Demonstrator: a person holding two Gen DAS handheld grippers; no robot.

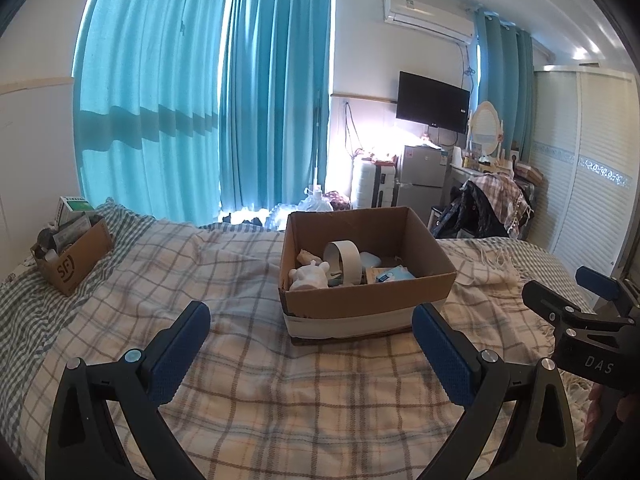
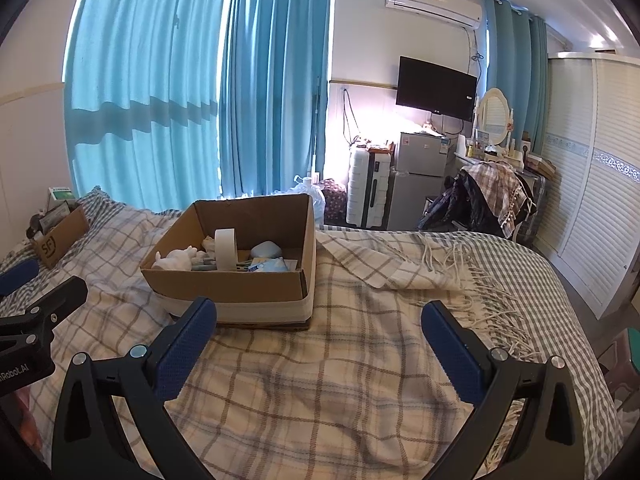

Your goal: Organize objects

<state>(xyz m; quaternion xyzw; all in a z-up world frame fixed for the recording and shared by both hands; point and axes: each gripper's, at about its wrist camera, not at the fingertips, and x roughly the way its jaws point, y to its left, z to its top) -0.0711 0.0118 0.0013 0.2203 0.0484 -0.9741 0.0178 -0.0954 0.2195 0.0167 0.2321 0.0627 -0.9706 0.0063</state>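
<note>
An open cardboard box [image 1: 352, 296] stands on the plaid bed cover; it also shows in the right wrist view [image 2: 224, 284]. Inside lie a white animal figurine [image 1: 310, 278], a roll of white tape [image 1: 346, 260], a pale blue pouch [image 2: 266, 249] and a blue packet [image 1: 390, 276]. My left gripper [image 1: 310, 320] is open and empty, just short of the box's near wall. My right gripper [image 2: 320, 320] is open and empty, near the box's right front corner. The right gripper's fingers [image 1: 560, 304] show at the right edge of the left wrist view.
A second cardboard box marked SF [image 1: 74, 258], full of small items, sits at the bed's far left near the pillow. A fringed blanket edge [image 2: 460, 276] lies folded on the right. Beyond the bed stand a suitcase [image 2: 368, 188], a fridge [image 2: 418, 176] and a clothes-covered chair [image 2: 492, 196].
</note>
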